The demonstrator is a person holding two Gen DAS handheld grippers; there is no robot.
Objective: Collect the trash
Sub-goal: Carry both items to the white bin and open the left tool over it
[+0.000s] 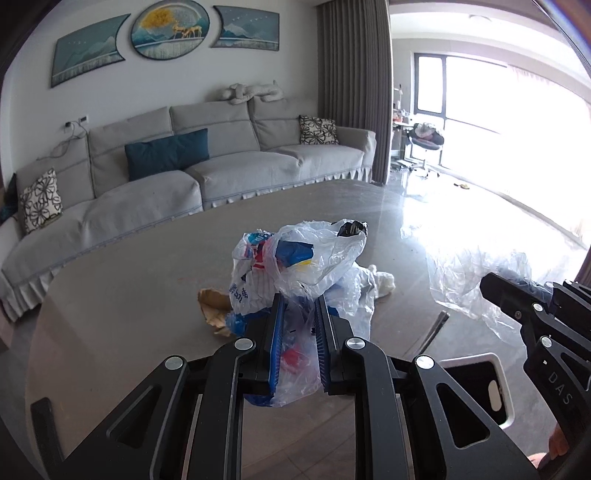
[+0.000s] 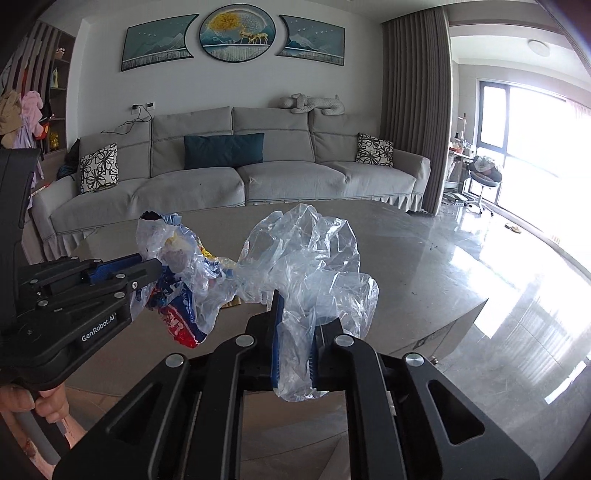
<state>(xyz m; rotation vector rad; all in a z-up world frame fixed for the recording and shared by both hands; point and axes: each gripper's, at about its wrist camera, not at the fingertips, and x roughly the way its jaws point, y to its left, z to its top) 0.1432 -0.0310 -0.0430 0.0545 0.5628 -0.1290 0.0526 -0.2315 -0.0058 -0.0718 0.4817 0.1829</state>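
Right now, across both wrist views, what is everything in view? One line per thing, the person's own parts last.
bag of trash: one, clear plastic with blue, red and yellow packaging inside, held over the table
empty clear bag: one, transparent, raised over the table
brown paper scrap: one, tan, on the table beside the bag of trash
white crumpled wad: one, on the table behind the trash
sofa: one, grey, against the wall
cushions: three, one teal, two black-and-white floral
wall art: three teal panels, above the sofa
curtain: grey, right of the sofa
left tool: black, blue pads, shut on the bag of trash
right tool: black, blue pads, shut on the empty clear bag
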